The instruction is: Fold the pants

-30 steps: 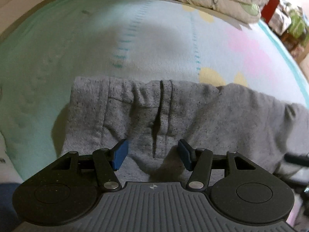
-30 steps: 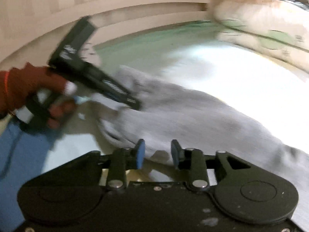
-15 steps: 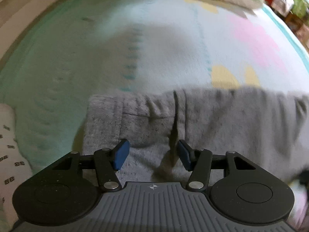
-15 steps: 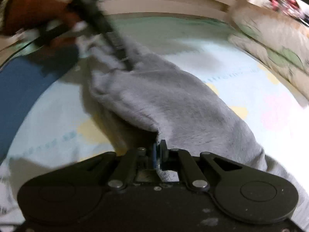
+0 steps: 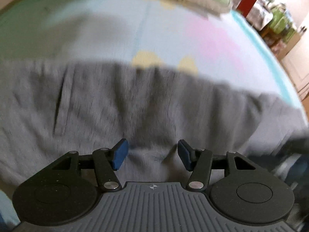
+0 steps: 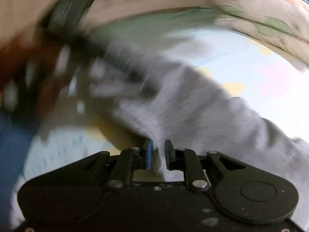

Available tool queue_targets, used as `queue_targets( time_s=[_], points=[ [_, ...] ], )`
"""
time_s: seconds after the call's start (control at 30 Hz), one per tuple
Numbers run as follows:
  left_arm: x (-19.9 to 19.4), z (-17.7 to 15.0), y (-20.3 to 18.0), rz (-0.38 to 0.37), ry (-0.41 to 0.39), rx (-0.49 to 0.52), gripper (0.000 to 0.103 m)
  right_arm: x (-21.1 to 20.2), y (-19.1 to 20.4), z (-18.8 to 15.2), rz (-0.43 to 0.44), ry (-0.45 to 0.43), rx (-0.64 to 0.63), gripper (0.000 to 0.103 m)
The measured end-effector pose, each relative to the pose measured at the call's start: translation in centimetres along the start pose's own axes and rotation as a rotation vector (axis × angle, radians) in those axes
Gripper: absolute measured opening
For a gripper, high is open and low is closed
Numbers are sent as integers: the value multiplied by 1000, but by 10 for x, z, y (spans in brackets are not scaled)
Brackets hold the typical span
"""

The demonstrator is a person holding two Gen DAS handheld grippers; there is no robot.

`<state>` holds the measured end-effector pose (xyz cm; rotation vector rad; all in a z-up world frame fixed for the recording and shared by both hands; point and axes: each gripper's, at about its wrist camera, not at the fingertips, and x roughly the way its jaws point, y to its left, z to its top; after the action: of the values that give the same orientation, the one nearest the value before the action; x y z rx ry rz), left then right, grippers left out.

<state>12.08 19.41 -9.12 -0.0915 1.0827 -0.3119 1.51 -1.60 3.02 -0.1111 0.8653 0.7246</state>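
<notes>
Right wrist: right gripper [image 6: 158, 154] jaws opening, pants [image 6: 193, 106] edge between them, likely letting go. Left gripper [image 5: 151, 154] spread above pants, holding nothing.

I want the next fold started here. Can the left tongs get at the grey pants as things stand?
Probably yes. The left tongs stand open right over the grey pants, cloth lying beneath the pads, nothing between them. The picture is blurred, so contact is unclear.

left gripper [image 5: 150, 155]: black linkage arms, silver screws, blue pads, ribbed grey base with crosshair mark
right gripper [image 6: 158, 154]: black, scuffed, blue pads
</notes>
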Motion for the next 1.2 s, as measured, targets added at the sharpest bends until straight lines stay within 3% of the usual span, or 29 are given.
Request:
queue_targets(
  time_s=[0.07,0.17,0.27,0.33,0.43,0.53,0.6,0.63,0.67,0.7,0.83,0.97,1.1,1.2],
  points=[
    [-1,-11,-7,26,-49,82,55,-13,-30,11,-28,-45,91,24],
    [-4,-8,-15,49,-24,147,56,-15,-76,32,-85,-76,190,33],
    [-9,8,-11,12,-13,94,56,-2,-120,48,-98,-73,292,35],
    [-17,19,-9,-16,-45,65,56,18,-146,53,-96,-25,363,37],
    [-24,40,-10,-22,-80,71,56,44,-178,51,-37,60,478,38],
    [-20,65,-7,-38,-101,50,58,65,-195,40,85,151,572,39],
    [-18,77,-8,-42,-118,34,60,64,-197,37,147,138,584,36],
    [-16,84,-9,-44,-131,28,60,59,-195,35,170,123,574,28],
    [-15,92,-10,-46,-146,26,61,53,-191,35,196,98,551,12],
    [-14,93,-14,-45,-155,28,61,44,-183,35,197,72,504,5],
    [0,109,-22,-21,-156,42,61,7,-128,27,91,2,199,5],
    [20,112,-22,19,-72,58,61,-1,-71,9,-19,4,-114,5],
    [28,87,-24,36,2,86,61,1,-32,-14,-108,23,-363,5],
    [17,54,-27,44,-9,115,61,0,-25,-24,-140,32,-442,5]
  ],
)
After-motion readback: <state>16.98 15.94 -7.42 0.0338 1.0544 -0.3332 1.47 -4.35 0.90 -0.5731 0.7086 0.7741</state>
